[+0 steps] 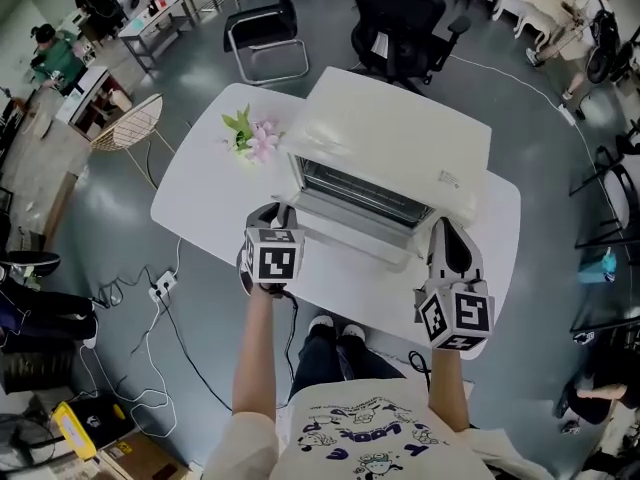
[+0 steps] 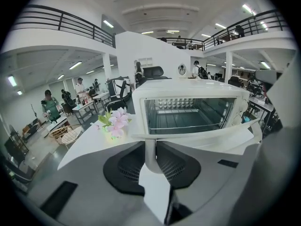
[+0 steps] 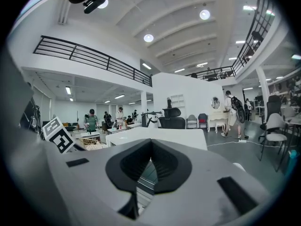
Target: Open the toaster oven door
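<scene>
A white toaster oven (image 1: 390, 138) stands on the white table (image 1: 195, 203), its door (image 1: 350, 236) swung down and out toward me, showing the wire rack inside (image 2: 188, 114). My left gripper (image 1: 283, 214) is at the door's front left edge, shut on the door handle (image 2: 150, 152), which runs up between its black pads. My right gripper (image 1: 447, 233) hovers at the oven's front right corner with its pads together and nothing between them. In the right gripper view the oven (image 3: 162, 136) shows just beyond that gripper (image 3: 151, 149).
A small bunch of pink flowers (image 1: 252, 138) sits on the table left of the oven. Two office chairs (image 1: 265, 28) (image 1: 400, 18) stand behind the table. Cables and a power strip (image 1: 160, 288) lie on the floor at the left. People work at distant desks.
</scene>
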Available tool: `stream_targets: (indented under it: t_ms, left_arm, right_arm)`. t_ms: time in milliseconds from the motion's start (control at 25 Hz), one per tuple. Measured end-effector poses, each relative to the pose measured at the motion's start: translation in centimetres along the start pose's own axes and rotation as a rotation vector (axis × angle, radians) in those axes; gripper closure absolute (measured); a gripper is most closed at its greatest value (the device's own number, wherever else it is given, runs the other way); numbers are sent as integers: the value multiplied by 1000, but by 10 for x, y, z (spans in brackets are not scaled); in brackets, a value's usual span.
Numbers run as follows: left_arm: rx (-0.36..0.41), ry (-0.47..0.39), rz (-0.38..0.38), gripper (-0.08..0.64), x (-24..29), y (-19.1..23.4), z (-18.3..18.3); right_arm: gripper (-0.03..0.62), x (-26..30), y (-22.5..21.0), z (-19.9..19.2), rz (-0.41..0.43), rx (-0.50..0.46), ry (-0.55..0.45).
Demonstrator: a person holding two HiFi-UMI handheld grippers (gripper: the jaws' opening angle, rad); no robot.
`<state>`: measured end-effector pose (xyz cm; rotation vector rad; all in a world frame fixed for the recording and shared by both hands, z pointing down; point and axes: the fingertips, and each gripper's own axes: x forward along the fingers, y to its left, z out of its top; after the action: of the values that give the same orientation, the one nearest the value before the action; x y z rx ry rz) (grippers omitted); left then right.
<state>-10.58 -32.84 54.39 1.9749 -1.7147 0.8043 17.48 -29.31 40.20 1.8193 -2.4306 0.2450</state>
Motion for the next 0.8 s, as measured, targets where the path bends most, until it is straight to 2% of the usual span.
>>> stream_targets:
  t_ms: [200,520,800]
  left_arm:
    - [-1,0,-14,480,0,2,-13]
    - [22,-1,-52,480,-3,5,-38]
    - [22,19,-79,480,-5,7,-69]
  right_arm:
    - [595,-4,12,-13,-2,2,20]
    - [595,-11,30,-38,-76,23,50]
    - [595,-26,52,-57,-106,27,77]
